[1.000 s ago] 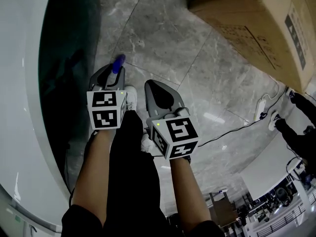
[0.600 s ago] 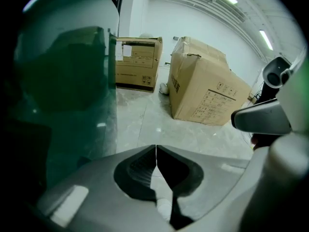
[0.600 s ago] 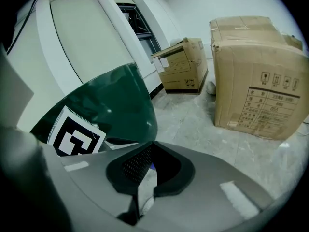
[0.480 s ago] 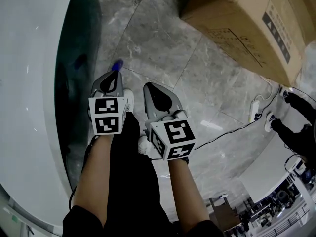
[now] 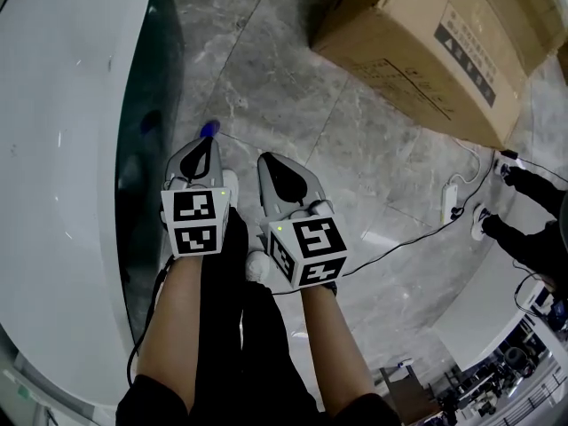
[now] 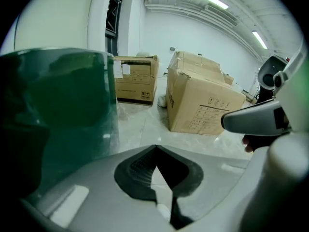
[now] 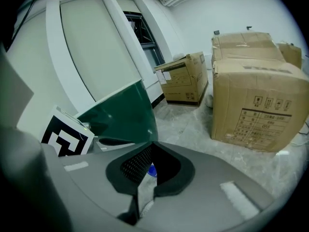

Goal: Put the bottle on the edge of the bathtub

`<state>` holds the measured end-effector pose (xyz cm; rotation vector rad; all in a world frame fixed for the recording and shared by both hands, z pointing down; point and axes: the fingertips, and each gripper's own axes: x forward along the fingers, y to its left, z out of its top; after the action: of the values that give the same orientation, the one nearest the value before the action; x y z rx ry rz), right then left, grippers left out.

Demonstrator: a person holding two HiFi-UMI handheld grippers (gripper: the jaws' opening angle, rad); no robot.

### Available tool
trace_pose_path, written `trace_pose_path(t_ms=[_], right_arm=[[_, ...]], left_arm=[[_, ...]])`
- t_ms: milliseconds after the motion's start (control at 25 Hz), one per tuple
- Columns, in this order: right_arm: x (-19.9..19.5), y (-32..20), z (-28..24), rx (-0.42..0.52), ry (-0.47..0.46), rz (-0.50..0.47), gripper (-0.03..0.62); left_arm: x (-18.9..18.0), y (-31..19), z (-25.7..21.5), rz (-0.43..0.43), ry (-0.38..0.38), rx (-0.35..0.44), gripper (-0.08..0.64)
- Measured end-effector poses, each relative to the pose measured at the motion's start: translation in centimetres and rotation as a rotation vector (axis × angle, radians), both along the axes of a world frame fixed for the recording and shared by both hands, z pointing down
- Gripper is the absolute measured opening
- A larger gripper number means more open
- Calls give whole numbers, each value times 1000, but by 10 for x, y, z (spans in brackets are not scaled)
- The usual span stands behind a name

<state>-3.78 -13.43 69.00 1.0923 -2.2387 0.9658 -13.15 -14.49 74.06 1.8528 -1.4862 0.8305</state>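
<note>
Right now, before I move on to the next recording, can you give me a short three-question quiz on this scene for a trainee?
1. True or false: the left gripper has its fingers spread wide apart.
2. Which of these lies on the person's left side in the head view? A) the bathtub B) the cardboard box C) the power strip
3. Fill in the gap: the small object just past the left gripper's tip in the head view is coloured ____.

Key: 1 false, the fingers are together. 2 A. 3 blue.
</note>
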Motion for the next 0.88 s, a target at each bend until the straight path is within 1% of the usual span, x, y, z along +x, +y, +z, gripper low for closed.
trace_pose_path(t_ms=[200,440,680,880], right_arm=[[3,-6,-35,51,-5,10,14],[8,-7,-81,111,0,7,14],[11,-15,-138,194,-21,43,14],[25,-14,-187,250,-25,76,14]], left_arm=[[6,-1,-39,-4,5,53,1],[5,-1,-99,-7,-23,131,2],[3,-2,-158,2,-43,213,2],[4,4,-210,6,-53,265,2]])
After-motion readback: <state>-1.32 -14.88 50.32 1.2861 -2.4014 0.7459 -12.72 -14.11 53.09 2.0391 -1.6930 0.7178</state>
